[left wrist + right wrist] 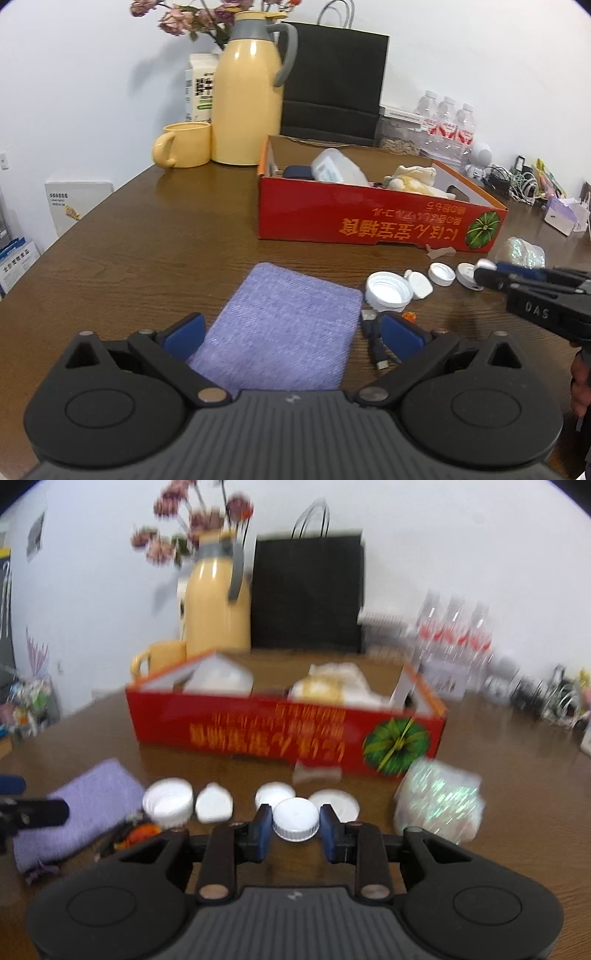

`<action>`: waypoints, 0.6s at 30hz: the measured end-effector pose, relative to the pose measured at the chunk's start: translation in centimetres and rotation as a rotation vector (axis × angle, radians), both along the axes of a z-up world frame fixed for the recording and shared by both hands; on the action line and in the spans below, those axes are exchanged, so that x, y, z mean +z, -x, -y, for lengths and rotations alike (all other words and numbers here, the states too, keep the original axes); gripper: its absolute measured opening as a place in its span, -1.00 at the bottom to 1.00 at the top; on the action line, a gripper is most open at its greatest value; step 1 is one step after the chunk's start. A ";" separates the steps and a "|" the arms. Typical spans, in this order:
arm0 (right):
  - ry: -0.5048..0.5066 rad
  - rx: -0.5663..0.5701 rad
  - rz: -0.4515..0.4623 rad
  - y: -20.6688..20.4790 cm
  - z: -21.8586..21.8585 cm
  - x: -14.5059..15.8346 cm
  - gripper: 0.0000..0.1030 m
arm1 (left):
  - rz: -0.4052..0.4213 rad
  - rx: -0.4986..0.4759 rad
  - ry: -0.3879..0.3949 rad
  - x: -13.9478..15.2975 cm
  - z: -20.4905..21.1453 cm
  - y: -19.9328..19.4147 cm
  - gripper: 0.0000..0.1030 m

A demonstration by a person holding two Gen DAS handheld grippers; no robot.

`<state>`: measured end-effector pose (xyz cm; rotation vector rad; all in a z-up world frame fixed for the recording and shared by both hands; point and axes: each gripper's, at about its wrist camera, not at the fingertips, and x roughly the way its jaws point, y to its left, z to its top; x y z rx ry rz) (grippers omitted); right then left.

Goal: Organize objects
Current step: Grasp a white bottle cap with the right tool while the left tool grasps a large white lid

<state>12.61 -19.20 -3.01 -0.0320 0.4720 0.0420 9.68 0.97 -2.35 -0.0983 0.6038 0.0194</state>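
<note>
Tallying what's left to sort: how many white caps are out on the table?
4: a big cap by the purple cloth, two mid-row, one in the right gripper. The box may hide others.

Caps point(388, 289) right of cloth point(280, 325) — box point(369, 218) behind.
</note>
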 end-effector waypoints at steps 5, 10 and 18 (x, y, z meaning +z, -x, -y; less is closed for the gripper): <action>0.004 -0.021 0.084 1.1 0.1 0.7 -0.49 | 0.006 -0.057 -0.024 0.4 1.8 -1.7 1.00; -0.012 -0.027 0.091 1.0 0.5 0.8 -0.49 | -0.002 -0.107 -0.067 0.0 4.1 -4.0 1.00; -0.023 -0.028 0.101 1.3 0.7 0.9 -0.49 | -0.011 -0.145 -0.103 -0.9 5.6 -5.9 0.78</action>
